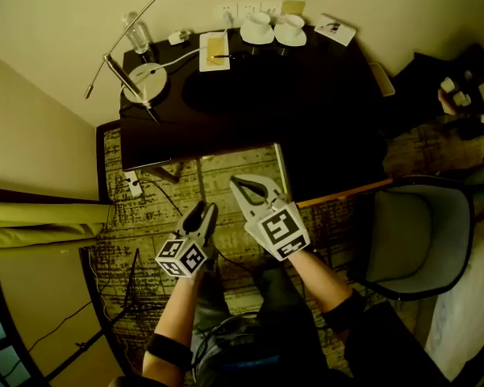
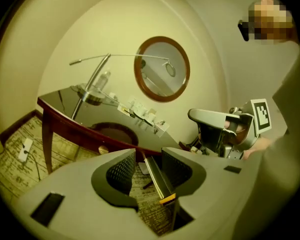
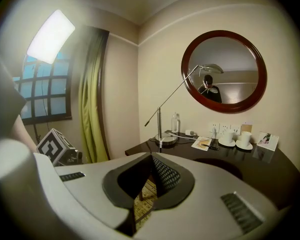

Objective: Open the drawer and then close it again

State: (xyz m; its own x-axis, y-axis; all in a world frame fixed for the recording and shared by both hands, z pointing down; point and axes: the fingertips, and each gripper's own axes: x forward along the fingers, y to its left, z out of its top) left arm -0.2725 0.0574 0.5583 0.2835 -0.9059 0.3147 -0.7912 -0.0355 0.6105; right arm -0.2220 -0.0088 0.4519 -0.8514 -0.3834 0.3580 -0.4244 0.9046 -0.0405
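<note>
Head view: desk dark and glossy, set against the far wall, patterned carpet in front of it. Across the desk's far side, left to right: clear bottle, lamp with round base and long thin arm, notepad with a pen on it, two white cups on saucers side by side, small card. Grey chair to the right of the desk, green curtain at far left, power strip on the carpet under the desk's left end.

Drawer: taken to be the dark section jutting from the right half of the desk front, with a pale left side edge and an orange-brown front edge. Standing out toward the person. Inside too dark to make out.

Left gripper: over the carpet, left of the drawer's near corner and apart from it. Left gripper view: jaws spread, mesh pads clear of each other, nothing gripped. Drawer's corner visible through the gap, beyond the pads, untouched.

Right gripper: just beside the left gripper, tips near the drawer's pale side edge, no contact apparent. Right gripper view: jaws together at the tips, nothing between them. Pointed across the desk top toward the round mirror on the wall, window at left.

Both forearms in frame at the bottom, one behind each gripper.
</note>
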